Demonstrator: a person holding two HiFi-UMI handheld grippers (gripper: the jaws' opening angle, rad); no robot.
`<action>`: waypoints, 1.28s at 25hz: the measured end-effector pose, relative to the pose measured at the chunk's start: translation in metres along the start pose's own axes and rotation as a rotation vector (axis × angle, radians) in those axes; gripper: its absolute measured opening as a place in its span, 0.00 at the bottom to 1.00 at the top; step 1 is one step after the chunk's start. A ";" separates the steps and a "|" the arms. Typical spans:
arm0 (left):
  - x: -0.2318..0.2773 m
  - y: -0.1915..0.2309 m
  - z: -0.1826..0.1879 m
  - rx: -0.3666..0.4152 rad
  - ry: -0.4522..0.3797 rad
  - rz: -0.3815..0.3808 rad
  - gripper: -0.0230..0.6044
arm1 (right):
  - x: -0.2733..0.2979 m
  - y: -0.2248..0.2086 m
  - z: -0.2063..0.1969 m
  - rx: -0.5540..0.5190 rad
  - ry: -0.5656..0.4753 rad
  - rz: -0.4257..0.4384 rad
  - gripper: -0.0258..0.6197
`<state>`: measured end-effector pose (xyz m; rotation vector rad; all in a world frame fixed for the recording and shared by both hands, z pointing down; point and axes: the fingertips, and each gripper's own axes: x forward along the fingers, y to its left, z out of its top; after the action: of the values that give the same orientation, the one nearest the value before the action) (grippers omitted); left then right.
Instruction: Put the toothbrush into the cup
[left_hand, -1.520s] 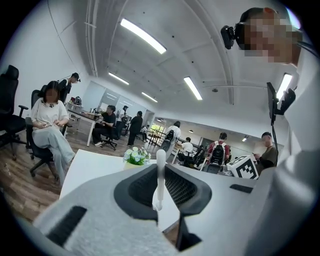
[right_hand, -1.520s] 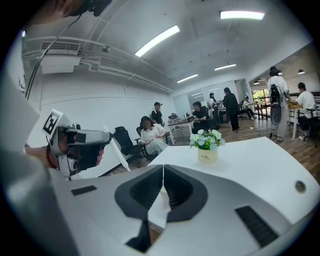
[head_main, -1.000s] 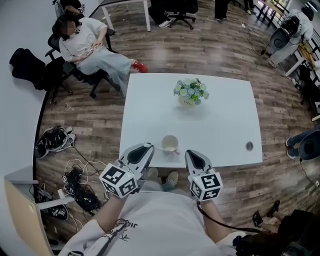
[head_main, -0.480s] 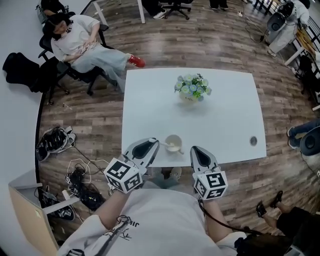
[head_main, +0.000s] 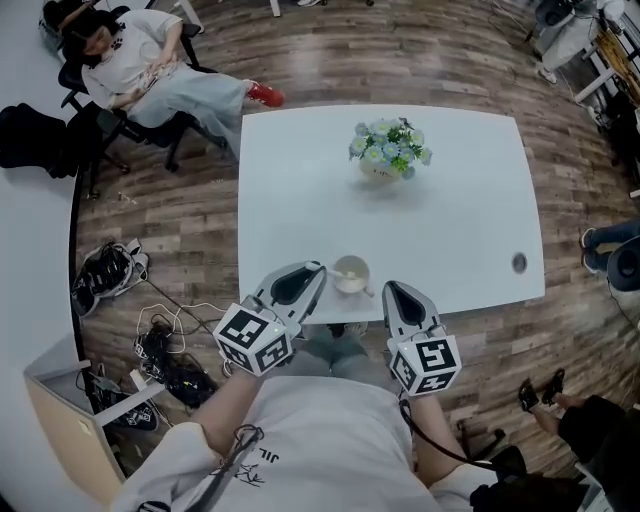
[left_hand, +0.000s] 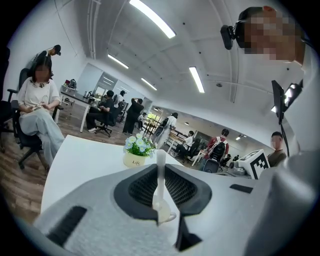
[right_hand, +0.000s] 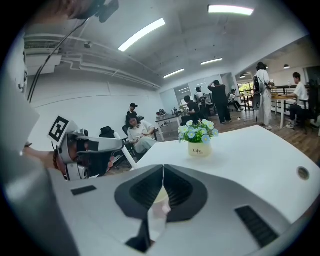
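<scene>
A cream cup (head_main: 351, 273) with a handle stands near the front edge of the white table (head_main: 450, 210). My left gripper (head_main: 317, 270) is just left of it, shut on a white toothbrush (left_hand: 160, 172) that stands upright between the jaws. The brush's lower end meets the cup (left_hand: 164, 214) in the left gripper view; I cannot tell whether it is inside. My right gripper (head_main: 389, 289) sits to the right of the cup, jaws closed tip to tip (right_hand: 162, 168) on nothing. The cup (right_hand: 159, 196) shows through the gap behind them.
A small pot of flowers (head_main: 388, 155) stands at the far middle of the table. A round cable hole (head_main: 519, 262) is near the right front corner. A person sits on a chair (head_main: 130, 70) beyond the far left corner. Shoes and cables (head_main: 150, 340) lie on the floor at left.
My left gripper has moved right and forward with the toothbrush, closing up on the cup. The right gripper has barely moved. The head view has shifted, so the table sits higher.
</scene>
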<state>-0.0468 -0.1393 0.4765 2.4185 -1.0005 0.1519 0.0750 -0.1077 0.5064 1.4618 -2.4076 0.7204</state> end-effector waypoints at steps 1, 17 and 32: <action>0.003 0.002 -0.002 0.004 0.004 0.001 0.12 | 0.001 -0.001 -0.001 0.004 0.002 -0.001 0.07; 0.038 0.019 -0.048 -0.021 0.052 0.002 0.12 | 0.010 -0.006 -0.029 0.029 0.055 0.010 0.07; 0.051 0.028 -0.061 -0.050 0.068 0.005 0.12 | 0.014 -0.009 -0.042 0.052 0.081 0.011 0.07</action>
<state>-0.0239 -0.1574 0.5557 2.3495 -0.9686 0.2068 0.0737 -0.0996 0.5511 1.4112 -2.3543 0.8338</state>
